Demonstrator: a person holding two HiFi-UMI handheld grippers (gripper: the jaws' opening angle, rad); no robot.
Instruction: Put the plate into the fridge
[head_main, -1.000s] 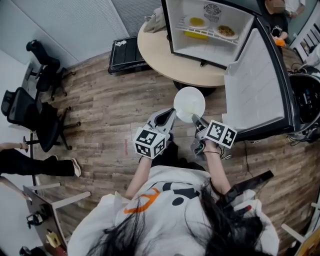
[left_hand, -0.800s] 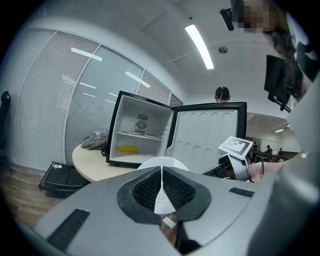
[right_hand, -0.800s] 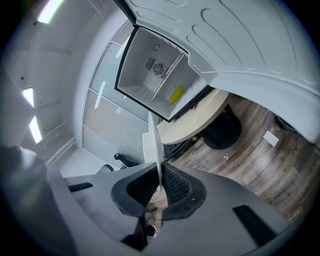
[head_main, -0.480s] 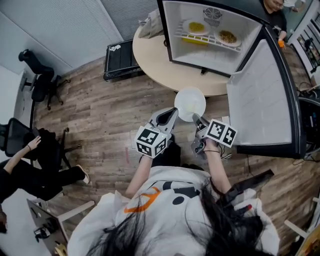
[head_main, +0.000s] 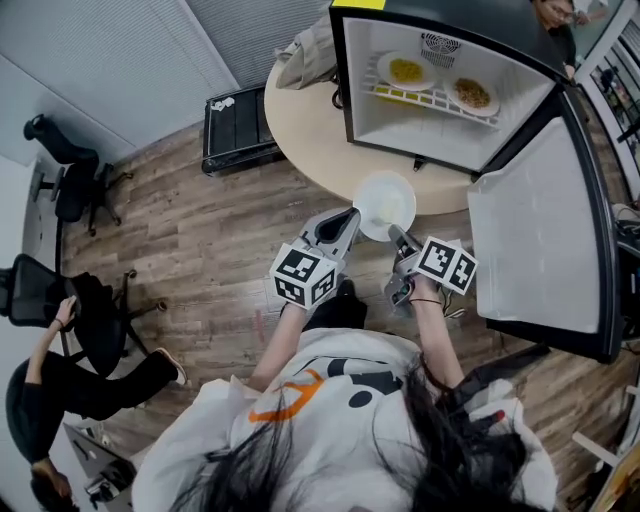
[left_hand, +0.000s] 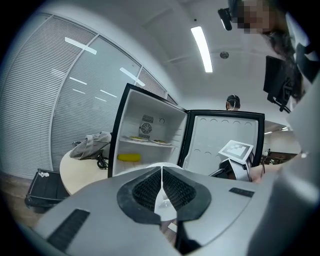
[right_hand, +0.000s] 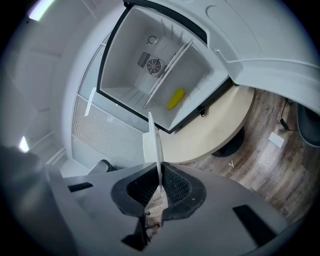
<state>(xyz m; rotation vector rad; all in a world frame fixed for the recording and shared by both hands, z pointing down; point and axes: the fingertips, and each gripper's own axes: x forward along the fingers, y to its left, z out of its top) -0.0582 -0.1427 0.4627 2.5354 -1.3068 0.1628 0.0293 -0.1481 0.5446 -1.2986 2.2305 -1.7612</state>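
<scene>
With the jaws of the left gripper (head_main: 352, 216) and right gripper (head_main: 394, 234) both pinched shut on the round white plate (head_main: 385, 202) between them, carry it level, hands moving together; ahead of the jaws, the open white-lined fridge (head_main: 420, 132) seems freest below its wire shelf (head_main: 422, 97).

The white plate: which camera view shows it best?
The head view: the plate shows its whole round face, pinched at the rim by the left gripper and right gripper. The left gripper view shows only a sliver between its jaws; the right gripper view shows it edge-on.
</scene>
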